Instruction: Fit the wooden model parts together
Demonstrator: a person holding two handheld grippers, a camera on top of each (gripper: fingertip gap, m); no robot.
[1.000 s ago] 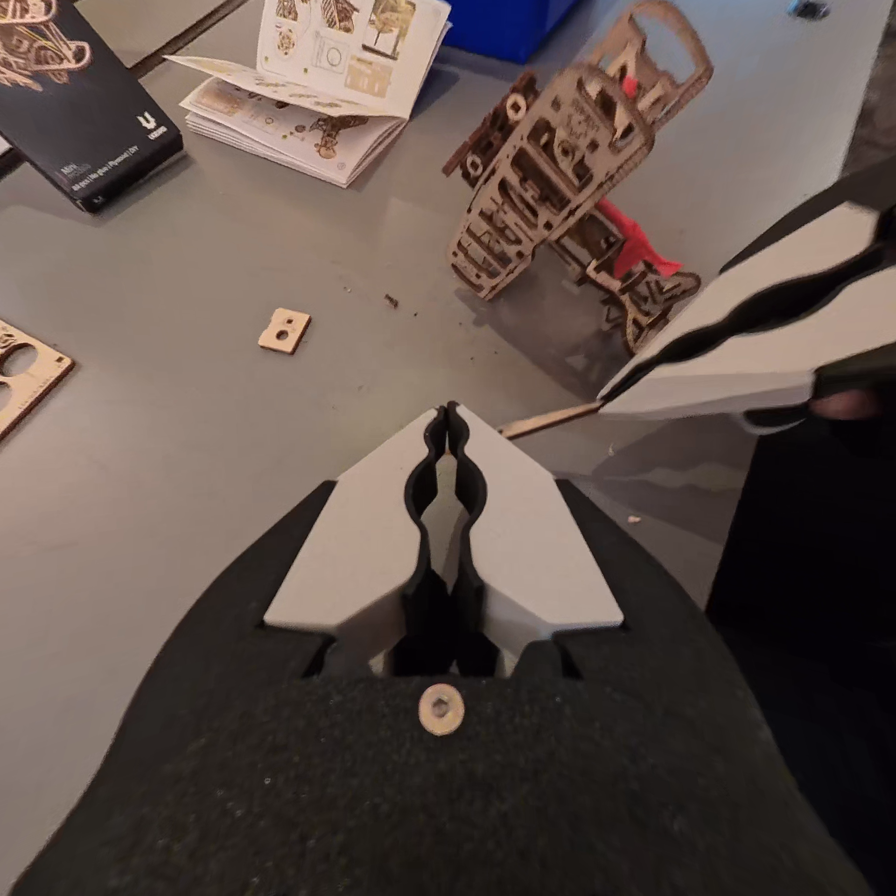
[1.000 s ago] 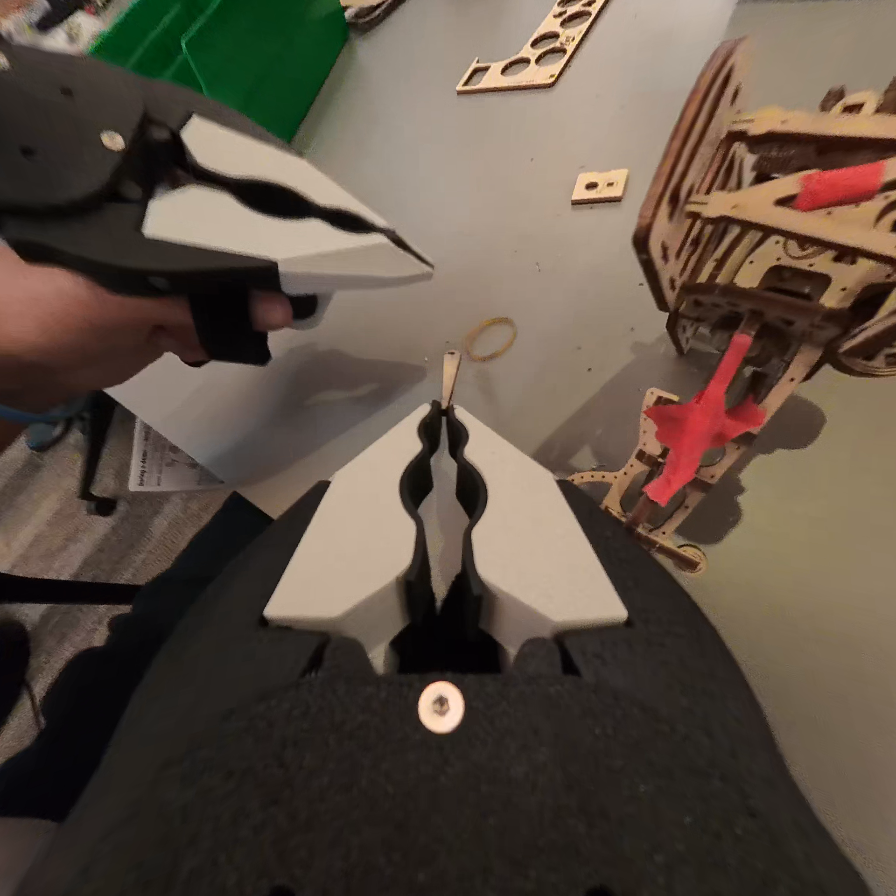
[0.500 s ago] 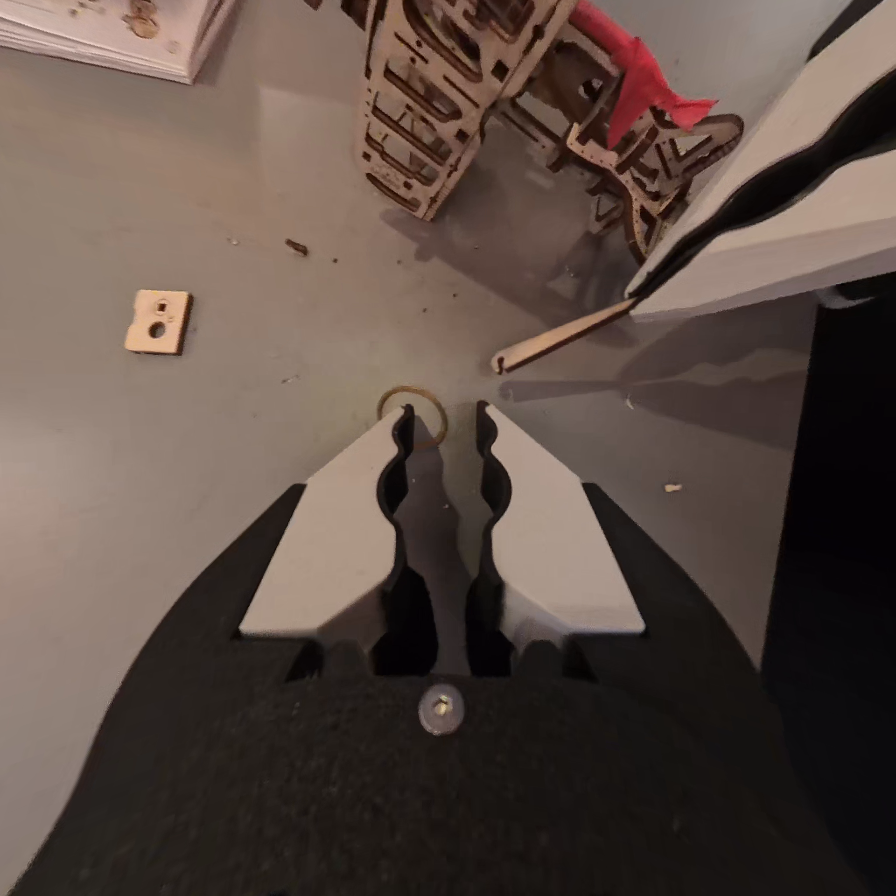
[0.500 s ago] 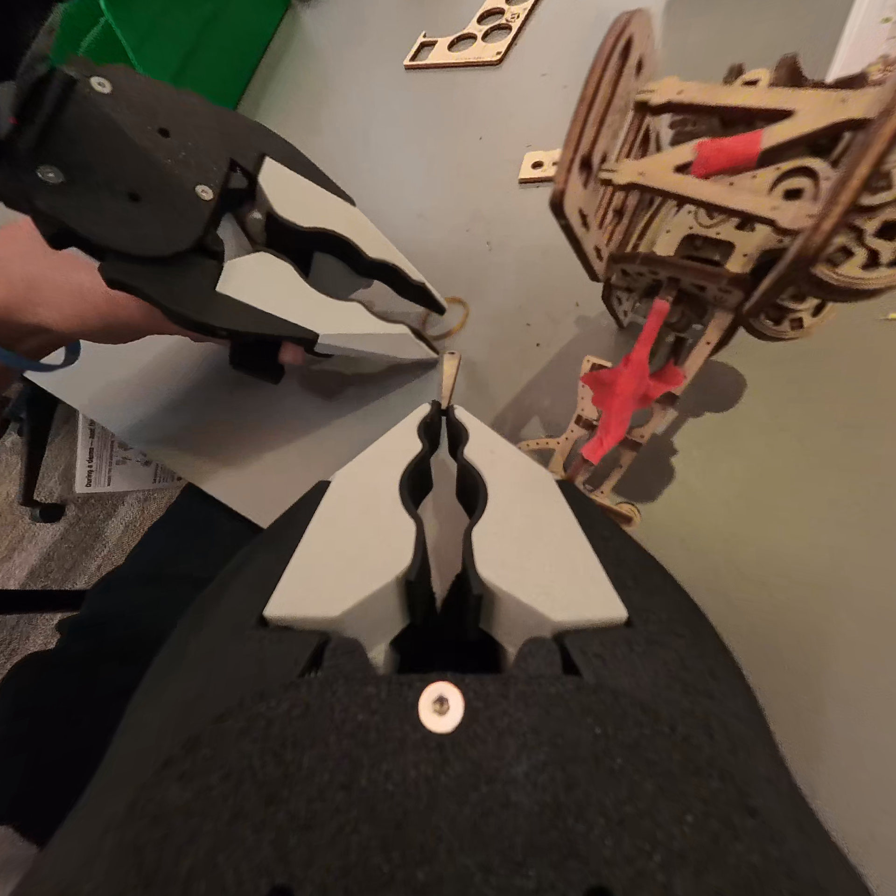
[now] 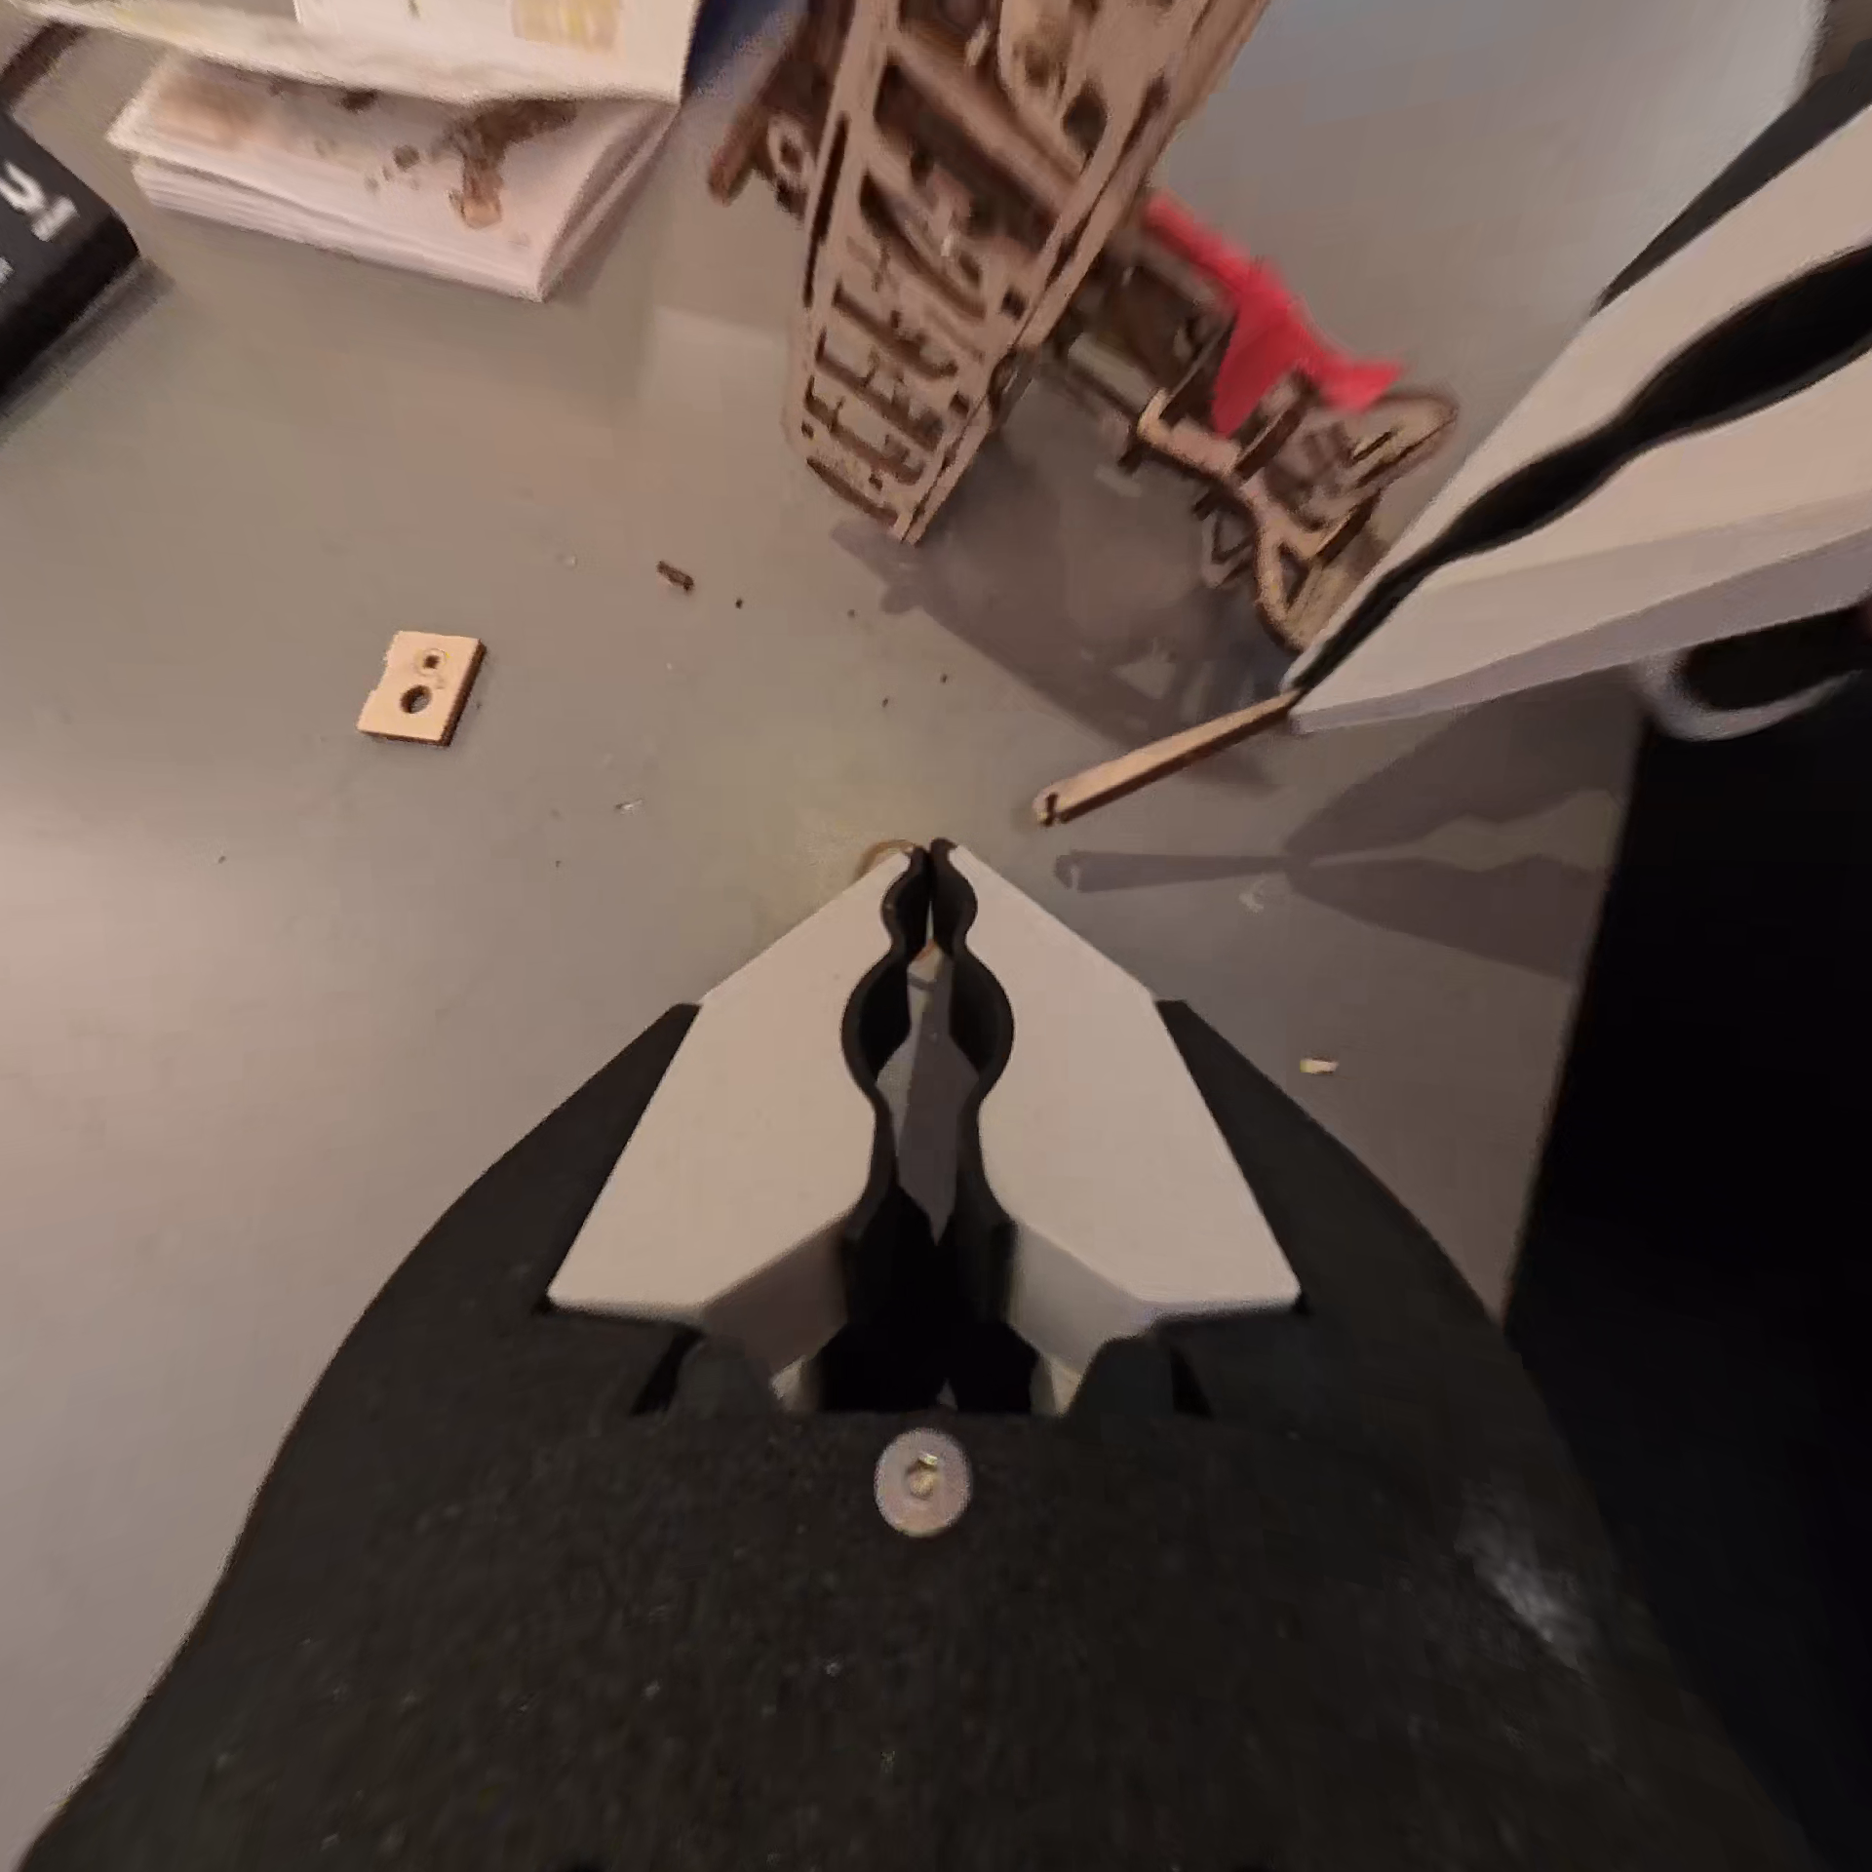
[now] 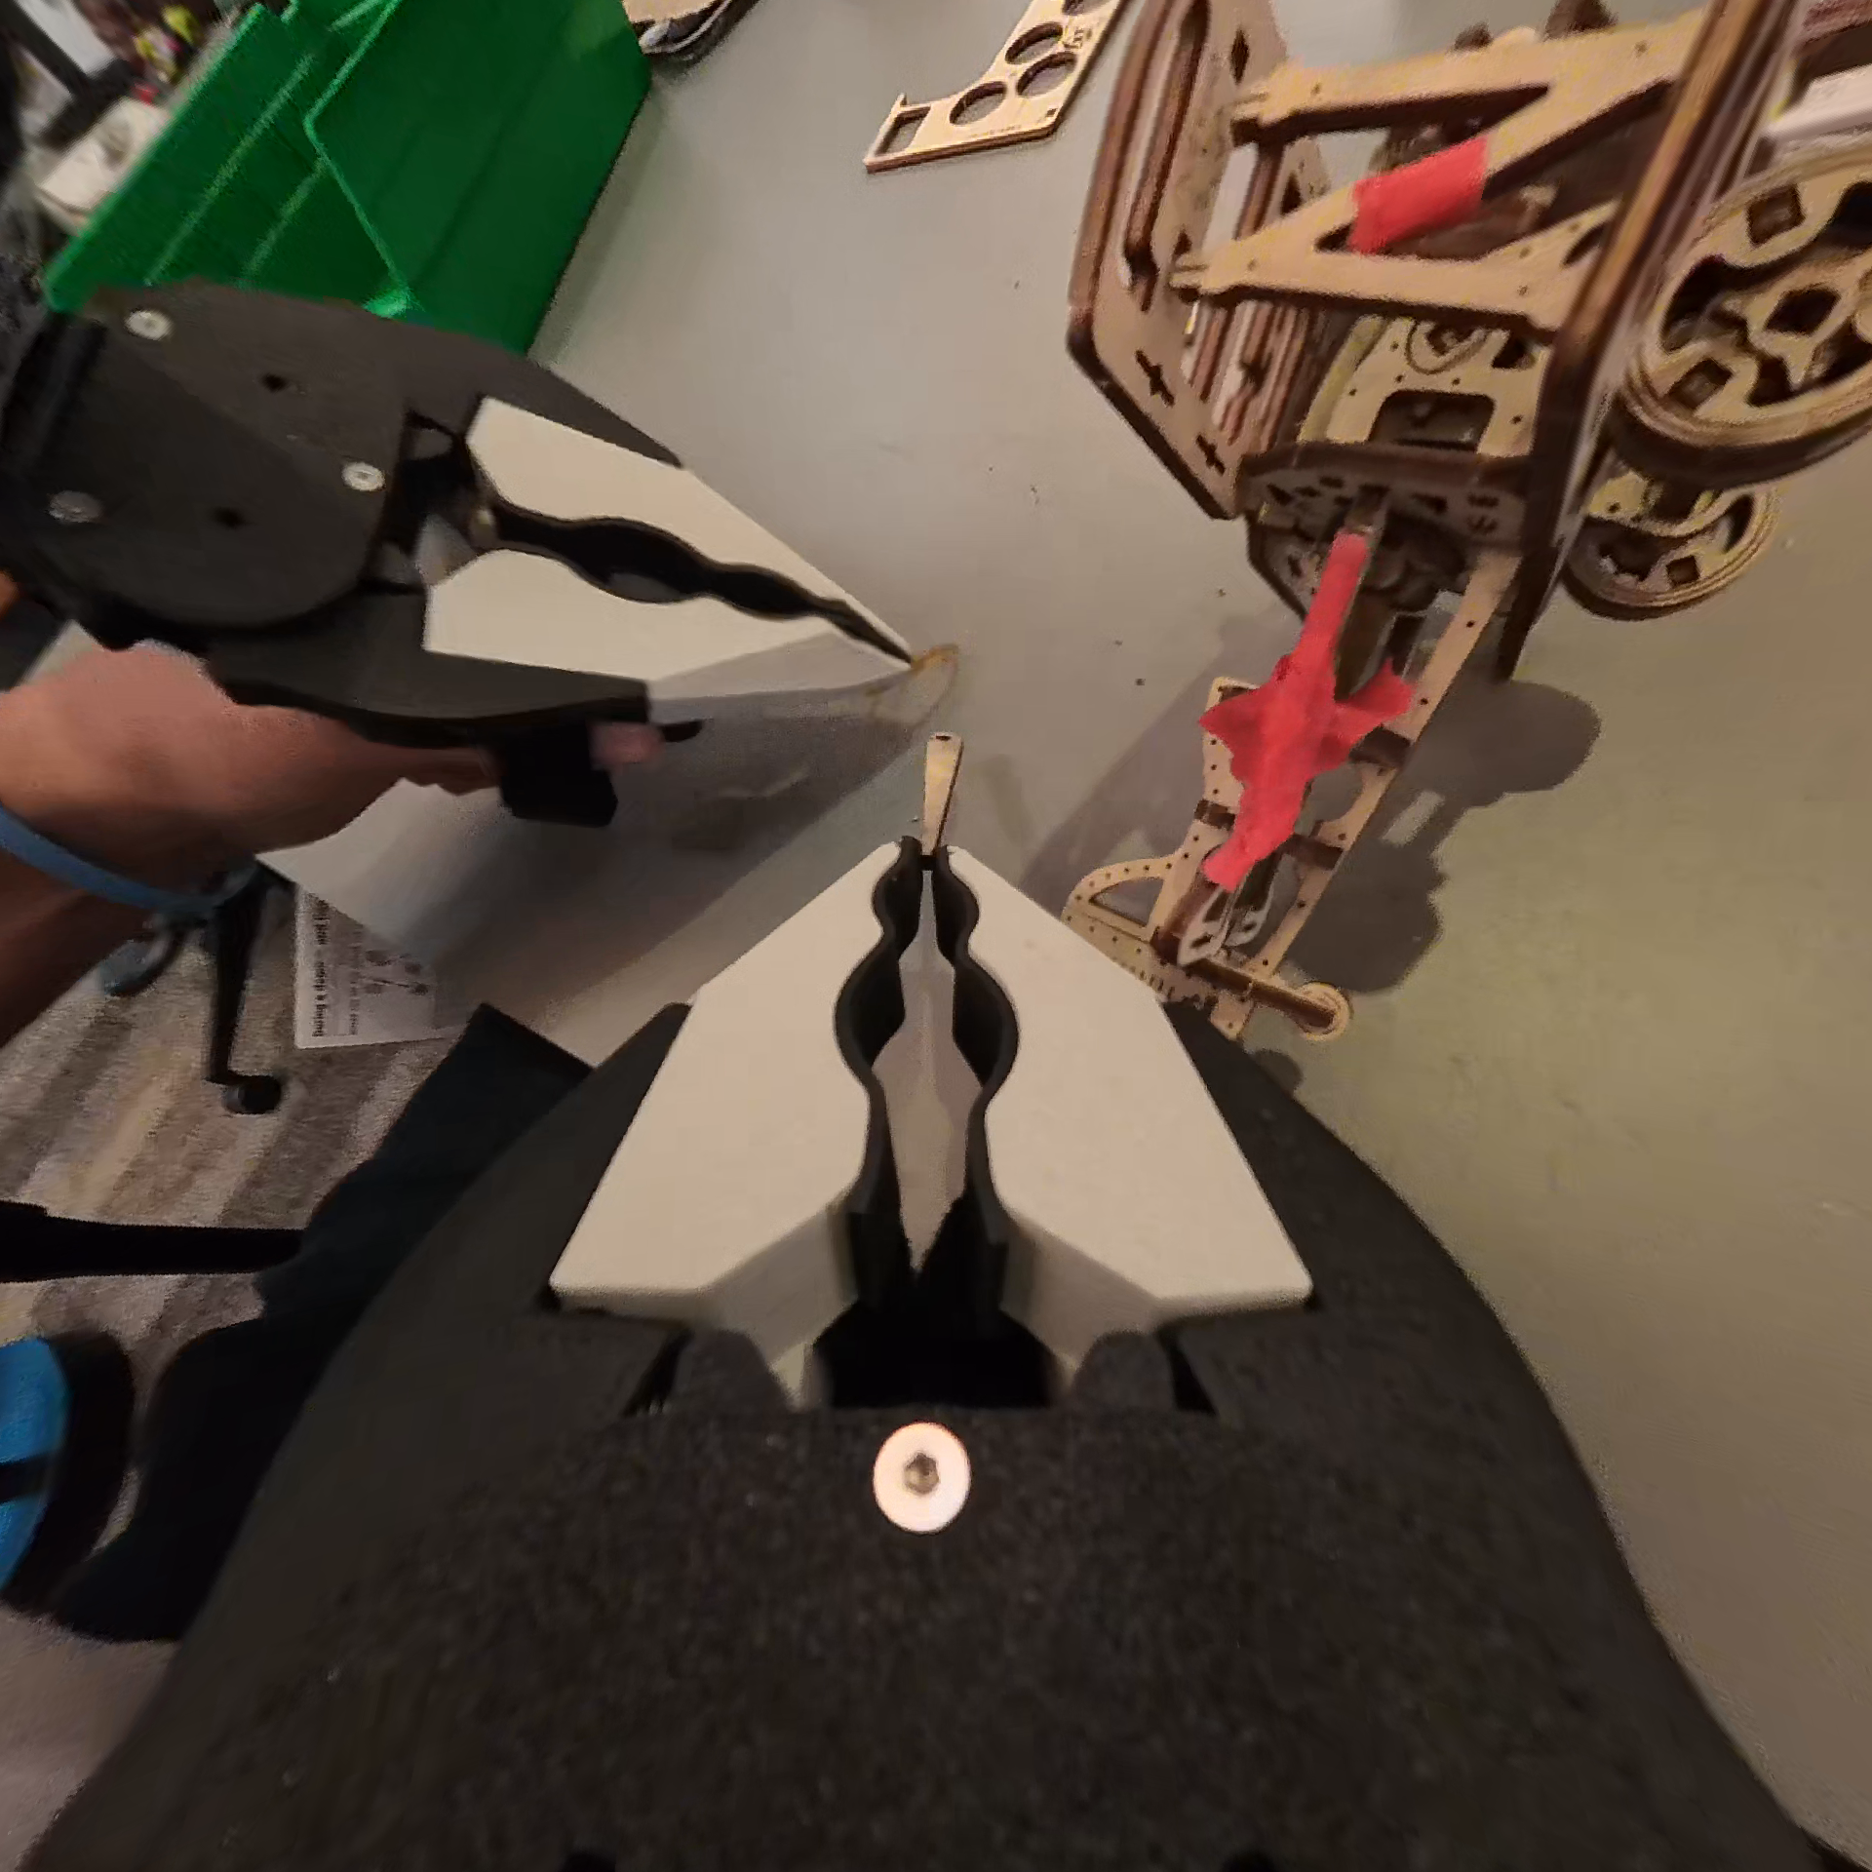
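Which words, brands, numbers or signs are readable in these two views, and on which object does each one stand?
I do not quote writing; these objects bear it:
Black box, left edge of the left wrist view: white print, partly cut off.
Instruction booklet: drawings and print, blurred, unreadable.
White sheet below the table edge: small black print.
Punched wooden sheet: tiny mark, too small to read.

A hobby workbench: grey table (image 5: 304,1013), instruction booklets (image 5: 385,192), green bin (image 6: 334,162).
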